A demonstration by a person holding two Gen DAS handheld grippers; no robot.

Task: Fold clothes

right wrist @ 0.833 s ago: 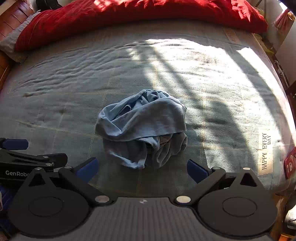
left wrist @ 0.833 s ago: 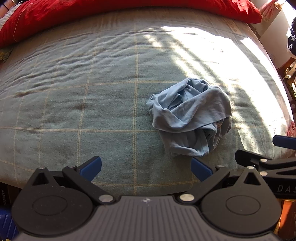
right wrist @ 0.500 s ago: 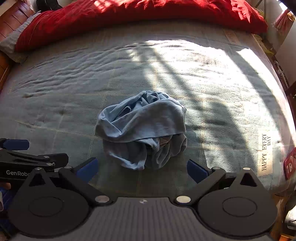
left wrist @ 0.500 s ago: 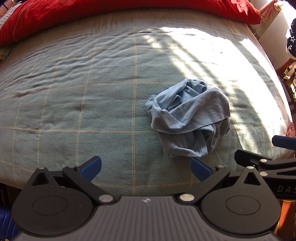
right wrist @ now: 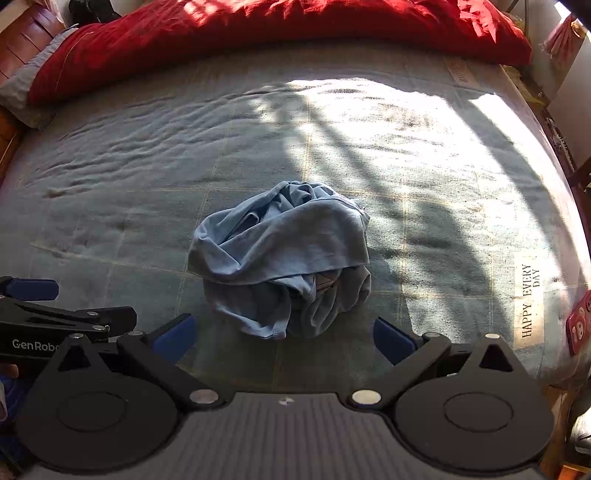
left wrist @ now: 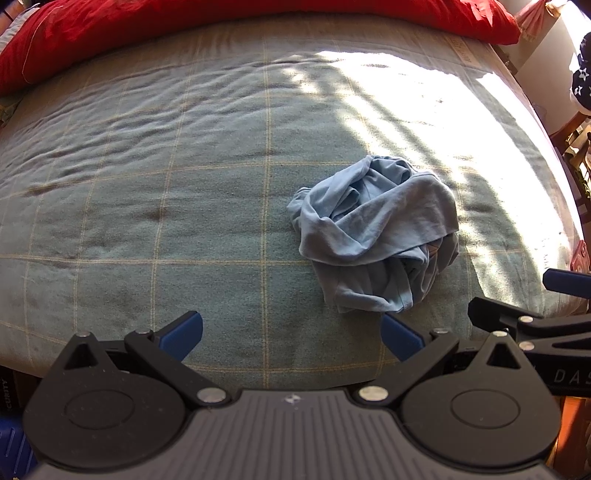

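Note:
A crumpled light blue garment (left wrist: pixel 376 236) (right wrist: pixel 284 258) lies in a heap on the green checked bedspread (left wrist: pixel 166 206) (right wrist: pixel 110 221). My left gripper (left wrist: pixel 291 336) hovers above the bed's near edge, open, with only bedspread between its blue pads; the heap sits ahead and to its right. My right gripper (right wrist: pixel 282 338) is open too, and the heap's near hem lies just beyond the gap between its fingers, untouched. Each gripper shows at the side of the other's view.
A red quilt (left wrist: pixel 221 22) (right wrist: pixel 277 26) runs along the far side of the bed. Strong sunlight falls on the right half. A printed label (right wrist: pixel 530 299) marks the spread near the right edge, where furniture (left wrist: pixel 576 140) stands beside the bed.
Both views have shifted slightly; the garment sits a touch lower and nearer in the frames. The garment itself has not been moved.

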